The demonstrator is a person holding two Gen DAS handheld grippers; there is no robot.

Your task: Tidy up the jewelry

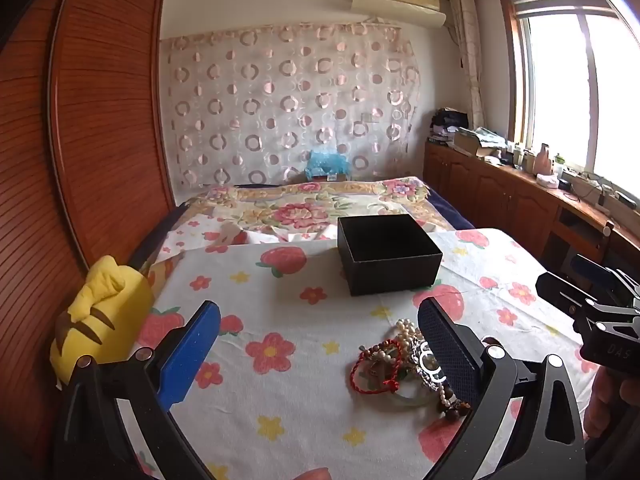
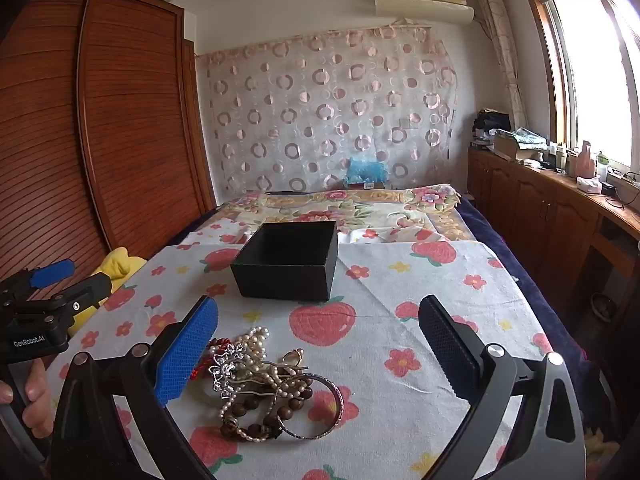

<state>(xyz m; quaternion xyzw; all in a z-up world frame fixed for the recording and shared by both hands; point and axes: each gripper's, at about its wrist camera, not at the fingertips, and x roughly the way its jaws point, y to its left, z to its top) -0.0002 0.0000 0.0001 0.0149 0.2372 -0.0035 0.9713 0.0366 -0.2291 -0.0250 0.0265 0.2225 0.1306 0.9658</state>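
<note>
while a floral cloth (image 2: 420, 280) printed with strawberries and small flowers is spread across the lower half of both views, a louvred wooden wardrobe (image 1: 100, 120) is seen filling the left side and a bright window (image 2: 592, 80) the upper right. an open black box (image 2: 288, 264) is placed upright on the cloth just above the centre of the right wrist view, well apart from the jewelry. a yellow plush toy (image 1: 104, 320) is seen at the lower left edge of the left wrist view, beside the cloth. the left gripper (image 1: 320, 344) is held with its jaws wide apart and nothing clamped between them, its right finger standing just beside the tangled jewelry pile (image 1: 404, 364). the right gripper (image 2: 318, 344) is likewise spread wide with nothing gripped, the pile lying on the cloth between its fingers, close to the left one. within the pile, a thin bangle (image 2: 316, 408), brown wooden beads (image 2: 256, 404), a pearl strand (image 2: 256, 340) and a red cord bracelet (image 1: 376, 368) can be made out.
</note>
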